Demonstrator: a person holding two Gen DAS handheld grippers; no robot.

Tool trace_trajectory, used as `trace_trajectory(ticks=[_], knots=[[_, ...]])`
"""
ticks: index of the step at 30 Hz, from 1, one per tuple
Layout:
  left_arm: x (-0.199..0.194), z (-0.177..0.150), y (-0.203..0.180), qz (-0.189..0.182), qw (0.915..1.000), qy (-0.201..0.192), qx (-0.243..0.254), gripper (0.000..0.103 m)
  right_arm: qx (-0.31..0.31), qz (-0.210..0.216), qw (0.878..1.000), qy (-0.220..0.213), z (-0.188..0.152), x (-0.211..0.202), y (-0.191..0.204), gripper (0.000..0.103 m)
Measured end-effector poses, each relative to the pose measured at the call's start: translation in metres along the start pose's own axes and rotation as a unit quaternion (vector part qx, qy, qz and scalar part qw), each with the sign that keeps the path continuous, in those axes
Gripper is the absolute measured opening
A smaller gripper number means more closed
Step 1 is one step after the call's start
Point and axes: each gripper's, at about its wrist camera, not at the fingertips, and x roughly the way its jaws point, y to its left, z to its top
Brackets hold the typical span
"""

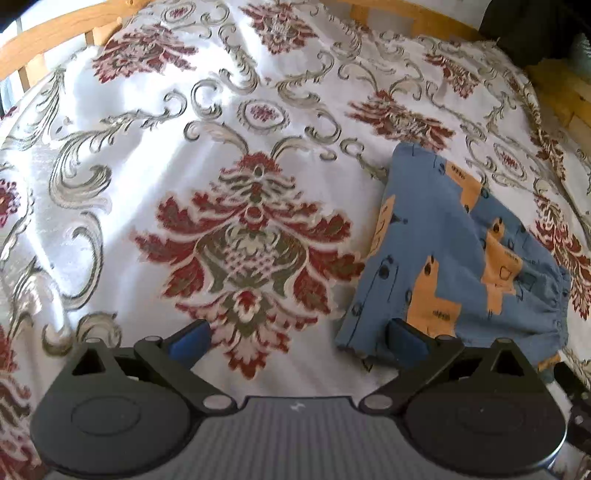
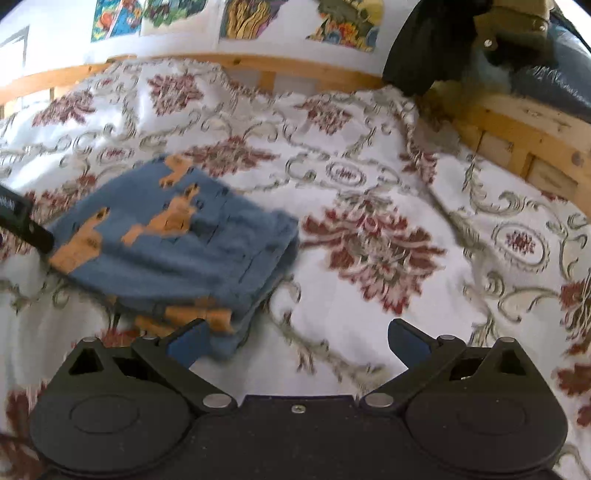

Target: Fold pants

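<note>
The pants (image 1: 454, 254), blue fabric printed with orange animal shapes, lie folded into a compact stack on the bedspread (image 1: 229, 177), a white cloth with red floral medallions and grey scrollwork. An elastic gathered hem shows at the stack's right edge in the left wrist view.

Left gripper (image 1: 297, 338): fingers spread wide, holding nothing. Its right fingertip sits over the near edge of the pants; contact cannot be confirmed.

Right gripper (image 2: 297, 338): fingers spread wide, holding nothing. The pants (image 2: 173, 236) lie to its left, with the left fingertip at the stack's near corner.

A wooden bed frame (image 2: 517, 136) borders the bedspread (image 2: 369, 184). Dark garments (image 2: 424, 48) hang over the frame at the far right. Colourful pictures (image 2: 251, 18) are on the wall behind. No containers are visible.
</note>
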Motion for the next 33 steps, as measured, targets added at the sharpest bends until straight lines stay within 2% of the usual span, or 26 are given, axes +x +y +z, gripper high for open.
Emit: trace_trajectory(ticks=[3, 7, 11, 13, 18, 22, 27, 33], knots=[[-0.005, -0.002, 0.004, 0.006, 0.9996, 0.027, 0.001, 0.103, -0.002, 0.018, 1.0, 0.023, -0.007, 0.001, -0.001, 0.102], [-0.014, 0.001, 0.007, 0.005, 0.9994, 0.033, 0.007, 0.103, 0.018, 0.033, 0.999, 0.037, -0.012, -0.001, -0.01, 0.102], [-0.022, 0.015, 0.003, 0.001, 0.9998, 0.004, 0.018, 0.103, 0.03, 0.038, 0.998, 0.041, -0.01, -0.001, -0.019, 0.102], [-0.021, 0.019, -0.002, 0.012, 0.9995, -0.007, 0.03, 0.103, 0.035, 0.034, 0.998, 0.04, -0.007, -0.001, -0.02, 0.102], [-0.013, 0.011, -0.008, 0.038, 0.9973, -0.002, 0.063, 0.103, 0.037, 0.035, 0.998, 0.026, 0.006, 0.0, -0.023, 0.102], [-0.015, 0.011, -0.008, 0.036, 0.9972, -0.009, 0.066, 0.103, 0.05, 0.039, 0.998, 0.011, 0.021, 0.002, -0.031, 0.102], [-0.016, 0.011, -0.007, 0.027, 0.9968, -0.023, 0.072, 0.103, 0.085, 0.086, 0.993, 0.013, 0.041, 0.019, -0.048, 0.102], [-0.015, 0.012, -0.008, 0.015, 0.9956, -0.058, 0.072, 0.103, 0.039, 0.122, 0.992, 0.009, 0.064, 0.042, -0.05, 0.102]])
